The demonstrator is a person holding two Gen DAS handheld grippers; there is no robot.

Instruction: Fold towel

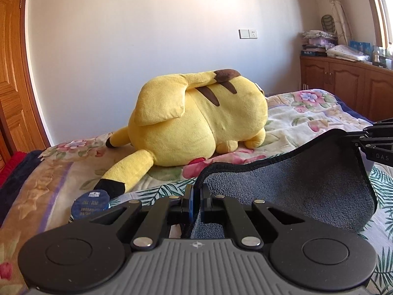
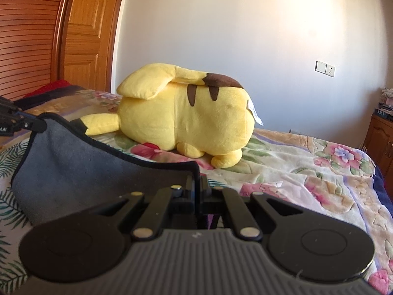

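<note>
A grey towel (image 1: 294,184) with a black hem hangs lifted above the bed, held at two corners. My left gripper (image 1: 195,191) is shut on its left corner. My right gripper (image 2: 197,184) is shut on the other corner. The towel also shows in the right wrist view (image 2: 73,169), sagging between the two grippers. The right gripper shows in the left wrist view (image 1: 353,136) at the far right edge, pinching the towel's corner. The left gripper shows in the right wrist view (image 2: 40,124) at the far left. The towel's lower part is hidden behind the gripper bodies.
A large yellow plush toy (image 1: 196,118) lies on the flowered bedspread (image 1: 307,115) just beyond the towel. A small dark blue round container (image 1: 91,202) sits by the plush's ear. A wooden cabinet (image 1: 343,81) stands at the right, a wooden door (image 2: 86,29) at the left.
</note>
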